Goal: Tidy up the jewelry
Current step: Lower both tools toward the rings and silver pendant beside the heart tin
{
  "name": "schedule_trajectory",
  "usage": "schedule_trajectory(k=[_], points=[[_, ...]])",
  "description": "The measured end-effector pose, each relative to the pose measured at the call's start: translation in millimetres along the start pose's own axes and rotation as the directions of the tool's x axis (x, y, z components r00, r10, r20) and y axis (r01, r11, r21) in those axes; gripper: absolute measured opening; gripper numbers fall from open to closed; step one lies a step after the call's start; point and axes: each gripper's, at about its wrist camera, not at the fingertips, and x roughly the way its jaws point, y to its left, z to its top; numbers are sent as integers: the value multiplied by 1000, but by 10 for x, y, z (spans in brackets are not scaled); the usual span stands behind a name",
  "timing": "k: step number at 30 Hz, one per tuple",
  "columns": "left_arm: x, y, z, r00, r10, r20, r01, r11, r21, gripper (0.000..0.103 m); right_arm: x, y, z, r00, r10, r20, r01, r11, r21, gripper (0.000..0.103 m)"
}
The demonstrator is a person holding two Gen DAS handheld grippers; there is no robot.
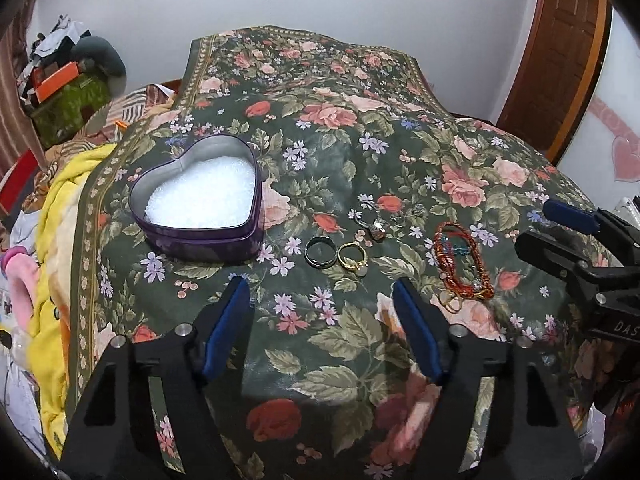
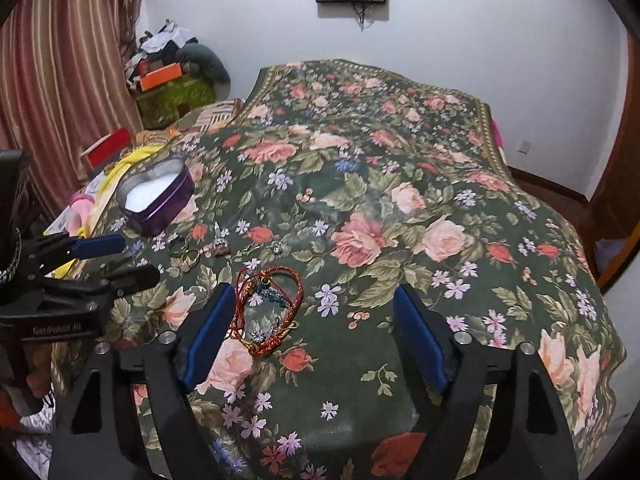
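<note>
**Both tongs spread and empty, jewelry still loose on the bed**

Nearest the lens in the left wrist view, the left tongs point(image 1: 320, 312) fill the bottom of the frame, their blue pads spread wide with only the floral bedspread point(image 1: 360, 152) between them; they are released and hold nothing. In the right wrist view the right tongs point(image 2: 316, 324) are likewise wide apart and empty, though the red braided bracelets point(image 2: 269, 309) lie between the pads, close against the left-hand one; whether that pad touches the cords I cannot tell.

Just beyond the left tongs, at frame centre, a dark band ring point(image 1: 318, 257) and a gold ring point(image 1: 352, 257) lie side by side, apparently touching. A little farther up sits a small silver pendant piece point(image 1: 377, 229), with another small silver item to its right, too fine to identify. The bracelets show at centre right of this view, near the right tongs entering at the right edge.

Farther back, left of centre, stands the open heart-shaped tin point(image 1: 199, 196), purple-walled and lined with white padding, with no jewelry visible in it.

I judge the sorting has barely begun. The sensible opening is the bracelets: lower the right tongs so the pads straddle the bundled cords, close on several strands at once so none trail, then lift clear before carrying leftward to the tin. The soft bedding will give under pressure, so press lightly. The rings are flat and small, so pinch across the band rather than scooping.
</note>
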Motion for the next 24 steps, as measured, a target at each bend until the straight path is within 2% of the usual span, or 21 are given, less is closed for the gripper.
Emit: schedule_trajectory(k=[5, 8, 14, 24], points=[[60, 53, 21, 999, -25, -20, 25, 1000, -3, 58, 108, -7, 36, 998, 43, -53, -43, 999, -3, 60], [119, 84, 33, 998, -41, -44, 41, 999, -3, 49, 156, -14, 55, 994, 71, -87, -72, 997, -10, 56], [199, 134, 70, 997, -52, -60, 52, 999, 0, 43, 224, -40, 192, 983, 134, -128, -136, 991, -11, 54], [333, 132, 165, 997, -41, -66, 44, 998, 42, 41, 417, 104, 355, 964, 198, -179, -208, 977, -37, 49]])
